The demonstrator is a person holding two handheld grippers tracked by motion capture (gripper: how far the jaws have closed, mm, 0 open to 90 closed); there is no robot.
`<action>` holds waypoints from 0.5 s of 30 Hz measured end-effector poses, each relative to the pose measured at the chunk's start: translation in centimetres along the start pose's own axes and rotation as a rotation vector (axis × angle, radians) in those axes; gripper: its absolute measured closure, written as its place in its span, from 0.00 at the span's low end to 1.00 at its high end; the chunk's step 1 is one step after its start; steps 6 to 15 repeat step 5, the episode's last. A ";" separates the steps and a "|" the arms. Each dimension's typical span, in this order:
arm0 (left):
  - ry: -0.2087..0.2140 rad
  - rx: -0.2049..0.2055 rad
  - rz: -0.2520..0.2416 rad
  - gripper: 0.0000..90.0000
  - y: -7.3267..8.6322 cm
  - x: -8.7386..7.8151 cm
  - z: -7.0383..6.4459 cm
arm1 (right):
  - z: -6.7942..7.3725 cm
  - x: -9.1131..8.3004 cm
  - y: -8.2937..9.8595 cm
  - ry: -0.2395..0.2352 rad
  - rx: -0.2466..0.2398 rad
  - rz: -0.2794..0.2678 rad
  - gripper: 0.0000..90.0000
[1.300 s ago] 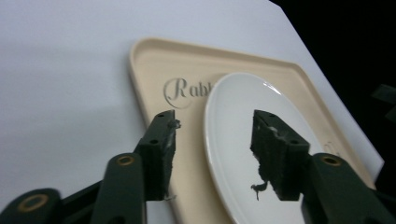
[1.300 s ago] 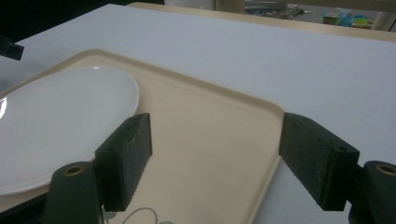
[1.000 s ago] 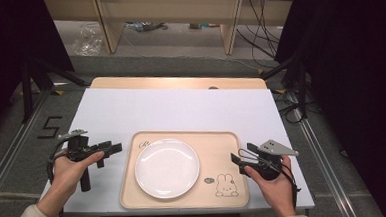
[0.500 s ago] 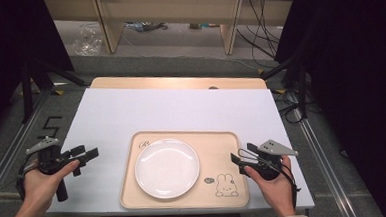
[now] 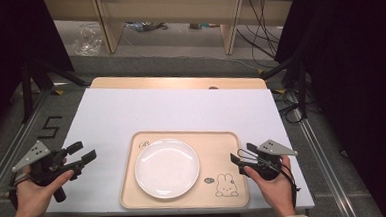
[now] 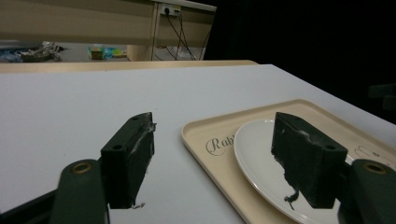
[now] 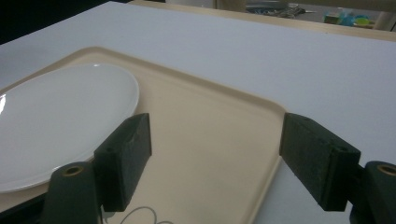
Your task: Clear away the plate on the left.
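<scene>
A beige tray (image 5: 223, 147) with a rabbit drawing lies at the near middle of the white table. A white plate (image 5: 166, 167) sits on its left half. My left gripper (image 5: 82, 151) is open and holds nothing, hovering left of the tray near the table's left edge. In the left gripper view its jaws (image 6: 217, 158) frame the tray's corner (image 6: 201, 133) and the plate (image 6: 261, 154). My right gripper (image 5: 241, 153) is open and holds nothing, at the tray's right edge. In the right gripper view its jaws (image 7: 222, 161) stand over the tray's bare floor (image 7: 210, 121), with the plate (image 7: 60, 121) to the left.
The white tabletop (image 5: 181, 109) stretches bare beyond the tray to a wooden strip (image 5: 179, 82) at the far edge. Past the table are floor, wooden shelving legs and cables. A metal rail runs along each side of the table.
My left gripper has drawn back to the left, away from the tray's left edge, and has stayed open. The right gripper, tray and plate have not moved.
</scene>
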State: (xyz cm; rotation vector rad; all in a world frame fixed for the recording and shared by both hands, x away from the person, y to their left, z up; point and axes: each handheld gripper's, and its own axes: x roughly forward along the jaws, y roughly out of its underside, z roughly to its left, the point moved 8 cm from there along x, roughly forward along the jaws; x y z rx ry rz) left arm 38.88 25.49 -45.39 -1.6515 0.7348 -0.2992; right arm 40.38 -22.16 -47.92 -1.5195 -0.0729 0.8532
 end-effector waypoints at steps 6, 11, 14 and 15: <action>-0.008 -0.001 0.023 0.30 0.3 0.2 0.1 | 0.0 0.0 0.0 -0.006 0.005 0.001 0.29; -0.008 -0.001 0.023 0.30 0.3 0.2 0.1 | 0.0 0.0 0.0 -0.006 0.005 0.001 0.29; -0.008 -0.001 0.023 0.30 0.3 0.2 0.1 | 0.0 0.0 0.0 -0.006 0.005 0.001 0.29; -0.008 -0.001 0.023 0.30 0.3 0.2 0.1 | 0.0 0.0 0.0 -0.006 0.005 0.001 0.29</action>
